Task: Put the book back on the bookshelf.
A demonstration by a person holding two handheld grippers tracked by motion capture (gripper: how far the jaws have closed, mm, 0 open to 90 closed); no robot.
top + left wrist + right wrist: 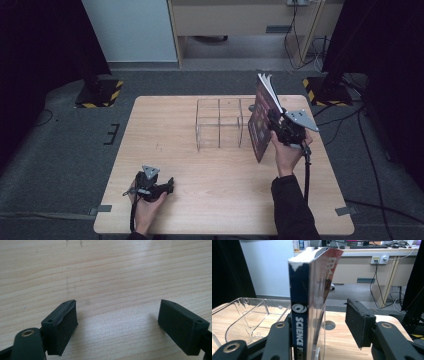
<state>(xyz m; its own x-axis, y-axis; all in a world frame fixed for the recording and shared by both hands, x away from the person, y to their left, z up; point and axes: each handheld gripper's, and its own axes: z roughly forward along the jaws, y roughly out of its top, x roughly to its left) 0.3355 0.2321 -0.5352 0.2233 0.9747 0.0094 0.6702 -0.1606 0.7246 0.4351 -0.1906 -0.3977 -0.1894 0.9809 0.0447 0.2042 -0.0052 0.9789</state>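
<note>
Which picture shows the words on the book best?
The right gripper view: the book stands close, spine facing, with "SCIENCE" readable. The high view shows the book far off, held upright beside the clear rack, its words too small.

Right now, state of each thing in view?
Book: upright, lifted beside the rack, spine toward the right gripper's camera.
Clear rack: upright on the table, compartments empty.
Right gripper: jaws apart around the book.
Left gripper: open, empty, low over the table.

wood table (190,165) | on it: clear acrylic rack (219,124), ctr-back | book (262,120) upright beside rack, rt
</note>
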